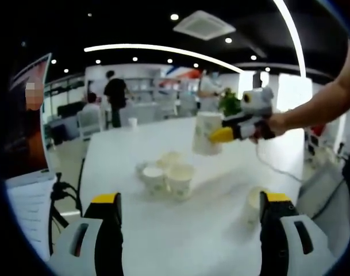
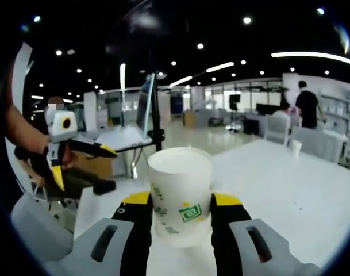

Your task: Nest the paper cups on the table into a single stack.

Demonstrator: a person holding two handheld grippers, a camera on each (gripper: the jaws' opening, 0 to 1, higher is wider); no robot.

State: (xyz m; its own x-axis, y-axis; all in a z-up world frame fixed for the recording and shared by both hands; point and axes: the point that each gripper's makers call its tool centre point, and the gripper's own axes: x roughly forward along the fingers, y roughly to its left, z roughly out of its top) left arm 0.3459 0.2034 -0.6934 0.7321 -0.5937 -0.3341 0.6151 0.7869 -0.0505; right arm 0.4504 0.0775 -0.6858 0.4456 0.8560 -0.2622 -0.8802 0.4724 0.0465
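The right gripper (image 2: 181, 215) pinched a paper cup (image 2: 180, 195) between its jaws, held above the table (image 1: 163, 218). The left gripper (image 1: 189, 221) gaped wide, empty, facing three clustered cups (image 1: 169, 175).

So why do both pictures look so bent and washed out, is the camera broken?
Not broken. In the left gripper view the fisheye lens bows the ceiling light strip and glare bleaches the white table, so the loose paper cups look soft. In the right gripper view the held cup, close to the lens, looms large, and the background is slightly blurred.
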